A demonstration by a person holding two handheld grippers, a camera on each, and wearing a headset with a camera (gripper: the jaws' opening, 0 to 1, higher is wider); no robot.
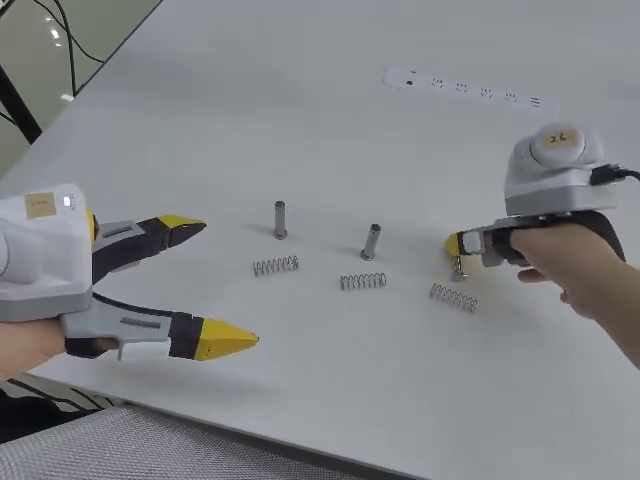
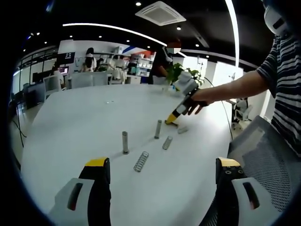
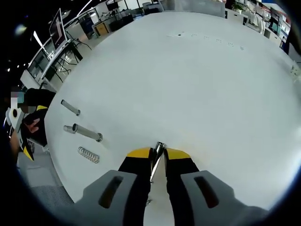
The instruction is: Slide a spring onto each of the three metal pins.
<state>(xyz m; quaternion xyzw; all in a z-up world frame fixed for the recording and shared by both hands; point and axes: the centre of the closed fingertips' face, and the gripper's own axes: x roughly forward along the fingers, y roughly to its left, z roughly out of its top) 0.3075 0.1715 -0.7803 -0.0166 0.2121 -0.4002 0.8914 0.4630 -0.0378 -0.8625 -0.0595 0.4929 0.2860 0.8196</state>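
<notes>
White tabletop (image 1: pixel 330 380) stretches through an open office, with a power strip (image 1: pixel 465 88) lying near its far edge. Two metal pins stand upright mid-table, the left pin (image 1: pixel 279 220) and the middle pin (image 1: pixel 371 241), each with a spring lying just in front of it: the left spring (image 1: pixel 275 265) and the middle spring (image 1: pixel 363 281). The right gripper (image 1: pixel 455 245) has its jaws pinched on the third pin (image 3: pixel 156 157), held low at the table beside the right spring (image 1: pixel 453 297). The left gripper (image 1: pixel 215 285) hovers with jaws wide apart, holding nothing. No spring is on a pin yet, so the task looks barely begun, with the third pin apparently being steadied. The next move probably calls for the left gripper to take a spring near one end and line its bore up with a pin's tip
</notes>
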